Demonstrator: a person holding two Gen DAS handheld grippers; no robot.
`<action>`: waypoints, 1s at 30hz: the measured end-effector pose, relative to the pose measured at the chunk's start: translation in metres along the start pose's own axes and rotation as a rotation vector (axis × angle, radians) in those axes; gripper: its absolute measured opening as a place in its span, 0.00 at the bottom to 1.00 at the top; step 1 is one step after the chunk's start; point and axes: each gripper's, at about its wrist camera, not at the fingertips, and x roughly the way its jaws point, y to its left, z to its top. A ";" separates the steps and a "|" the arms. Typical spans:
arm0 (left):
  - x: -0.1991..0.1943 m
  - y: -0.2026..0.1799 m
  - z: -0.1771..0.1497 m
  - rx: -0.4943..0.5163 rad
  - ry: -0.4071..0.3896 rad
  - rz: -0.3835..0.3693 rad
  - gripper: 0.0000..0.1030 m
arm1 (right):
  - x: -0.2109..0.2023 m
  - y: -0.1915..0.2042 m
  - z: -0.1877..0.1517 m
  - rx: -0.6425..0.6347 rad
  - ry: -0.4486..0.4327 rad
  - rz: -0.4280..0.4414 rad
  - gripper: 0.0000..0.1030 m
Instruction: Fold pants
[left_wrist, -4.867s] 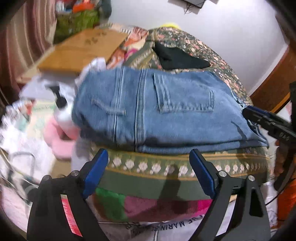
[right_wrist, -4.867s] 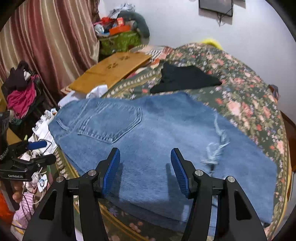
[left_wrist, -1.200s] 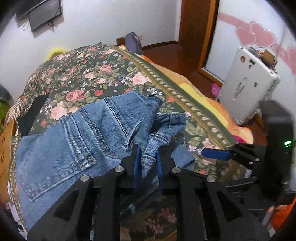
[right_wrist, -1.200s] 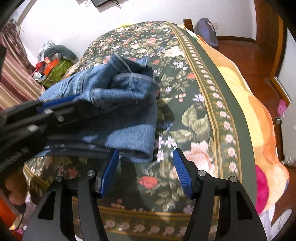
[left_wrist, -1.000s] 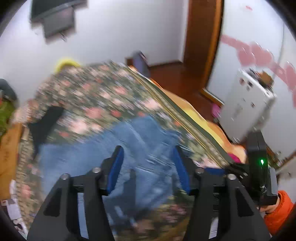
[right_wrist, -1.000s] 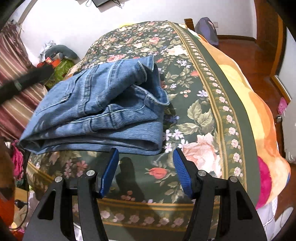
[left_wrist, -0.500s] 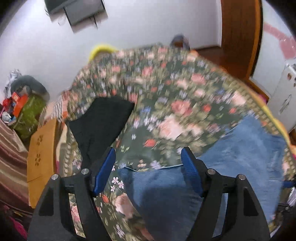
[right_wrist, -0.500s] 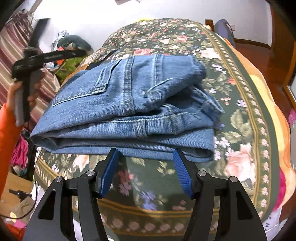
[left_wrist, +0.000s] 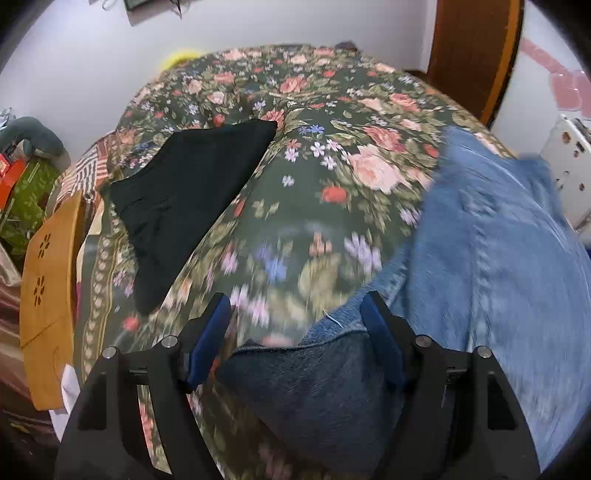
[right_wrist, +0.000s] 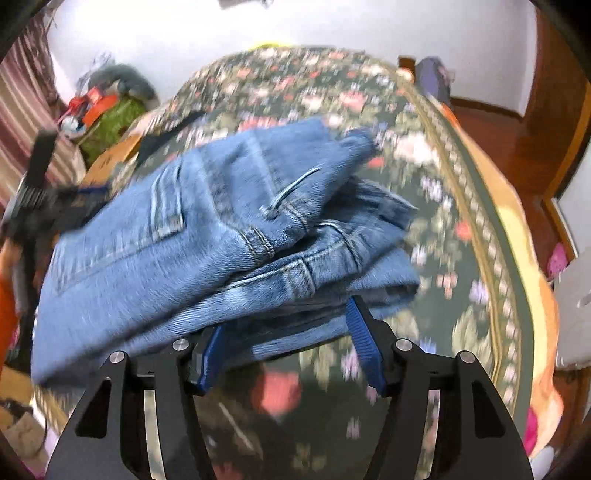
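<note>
Bed (left_wrist: 325, 155) with floral cover carries the folded jeans (right_wrist: 207, 236), a thick blue stack near the front edge, long axis running along that edge. Right tongs (right_wrist: 284, 339) stand wide and empty at its front fold; left tongs (left_wrist: 295, 325), also wide and empty, hover over the stack's end.

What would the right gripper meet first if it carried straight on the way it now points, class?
Most likely the folded jeans: the right gripper stands open at their near edge, which already lies between its fingers. The floral bedspread lies beneath. Blur leaves depth uncertain.
</note>
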 end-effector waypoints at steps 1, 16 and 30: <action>-0.006 0.000 -0.009 -0.003 -0.015 0.000 0.71 | 0.001 0.000 0.004 0.004 -0.017 0.001 0.57; -0.077 -0.083 -0.061 -0.040 -0.044 -0.060 0.68 | -0.052 -0.021 -0.018 -0.030 -0.050 -0.087 0.57; -0.081 -0.107 -0.015 -0.010 -0.004 -0.146 0.52 | -0.062 0.009 -0.037 -0.020 -0.091 0.041 0.54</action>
